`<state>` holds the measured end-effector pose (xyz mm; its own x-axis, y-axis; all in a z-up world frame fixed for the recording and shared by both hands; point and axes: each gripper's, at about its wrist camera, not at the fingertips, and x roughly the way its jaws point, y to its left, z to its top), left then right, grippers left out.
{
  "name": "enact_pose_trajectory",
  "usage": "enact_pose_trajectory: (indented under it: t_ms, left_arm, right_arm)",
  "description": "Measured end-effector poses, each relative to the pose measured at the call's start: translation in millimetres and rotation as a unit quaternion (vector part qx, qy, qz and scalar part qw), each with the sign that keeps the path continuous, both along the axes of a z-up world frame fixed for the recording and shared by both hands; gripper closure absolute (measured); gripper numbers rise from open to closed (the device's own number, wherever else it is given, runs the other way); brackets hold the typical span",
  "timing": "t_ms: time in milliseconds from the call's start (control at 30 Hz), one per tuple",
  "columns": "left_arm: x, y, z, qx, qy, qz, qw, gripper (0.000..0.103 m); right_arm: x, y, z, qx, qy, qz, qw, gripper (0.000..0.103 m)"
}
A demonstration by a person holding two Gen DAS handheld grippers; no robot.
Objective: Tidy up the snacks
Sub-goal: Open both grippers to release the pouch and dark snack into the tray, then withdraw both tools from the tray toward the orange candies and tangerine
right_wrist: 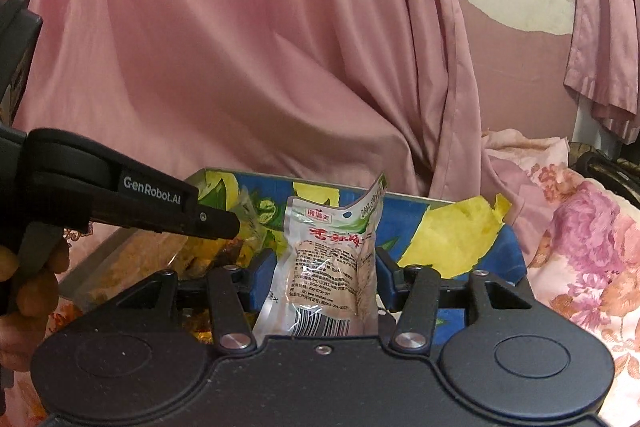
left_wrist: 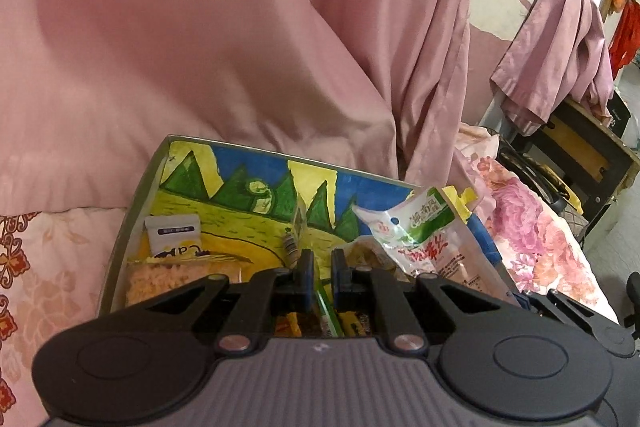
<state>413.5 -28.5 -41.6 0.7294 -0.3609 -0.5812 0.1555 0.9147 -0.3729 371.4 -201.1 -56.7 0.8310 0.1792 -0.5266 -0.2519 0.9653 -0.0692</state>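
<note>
A white snack pouch is being held upright between the fingers of the right gripper, which are standing about half open around it, over the painted box on the bed. Whether the pads are pressing it cannot be told for certain. The pouch is probably best being lowered flat into the free blue corner before release, so that it is not left leaning on the wall. The left gripper is being kept nearly closed, seemingly on a thin small packet. "GenRobot.AI" is being shown on the left gripper's side; red Chinese characters and a barcode are being shown on the pouch
</note>
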Motion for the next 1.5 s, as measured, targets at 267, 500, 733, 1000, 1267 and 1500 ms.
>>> enact_pose_trajectory:
  t_ms: [267, 500, 733, 1000, 1267, 1500]
  left_arm:
    - [0.6, -3.4, -2.9, -0.005, 0.011, 0.005, 0.9999, 0.092]
    - [-12.0, -2.6, 6.2, -0.004, 0.002, 0.011, 0.9999, 0.052]
    - [-35.6, 0.0, 30.7, 0.005, -0.025, 0.022, 0.9994, 0.021]
    - [-85.1, 12.7, 67.1, 0.011, -0.079, 0.055, 0.9953, 0.0]
    - [-152.5, 29.1, 91.3, 0.034, -0.127, 0.09, 0.9872, 0.0]
    - [-219.0, 34.7, 102.7, 0.066, -0.17, 0.102, 0.978, 0.0]
  right_arm:
    - [1.5, -3.1, -2.3, -0.002, 0.009, -0.002, 1.0, 0.04]
    - [-8.0, -14.4, 2.8, 0.016, 0.013, -0.011, 1.0, 0.029]
    - [-20.8, -28.4, 19.6, 0.035, 0.002, -0.025, 0.999, 0.016]
    - [-58.8, -37.9, 64.0, 0.051, -0.057, -0.036, 0.996, 0.001]
    - [-118.8, -46.0, 101.6, 0.06, -0.107, -0.04, 0.992, 0.001]
    - [-178.3, -53.2, 122.1, 0.068, -0.135, -0.051, 0.987, 0.001]
